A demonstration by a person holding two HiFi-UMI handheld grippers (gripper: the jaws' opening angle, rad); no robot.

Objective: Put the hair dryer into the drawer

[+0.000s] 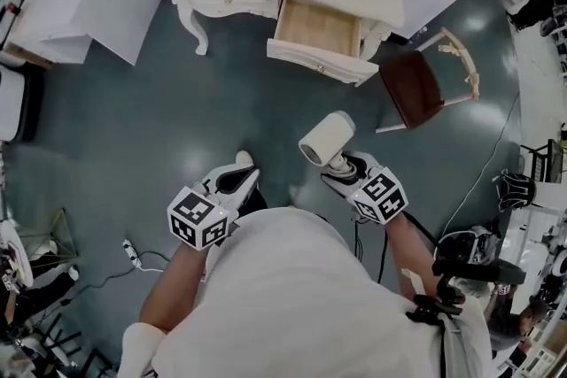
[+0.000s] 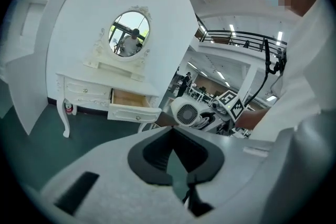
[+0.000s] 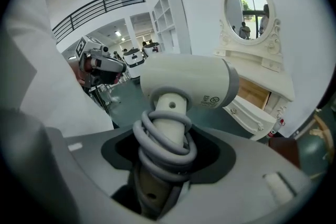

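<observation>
Right tongs (image 1: 344,165) clamped on the handle of a cream plastic hair dryer (image 1: 327,137). Dryer held above the floor, well short of the open wooden drawer (image 1: 317,28). Left tongs (image 1: 239,177) together, empty. Judged light, rigid, smooth-shelled. The cord-wrapped handle looks like the surest hold.

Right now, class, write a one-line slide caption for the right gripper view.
Right claw grips a cream hair dryer by its cord-wrapped handle, the open drawer ahead.
</observation>
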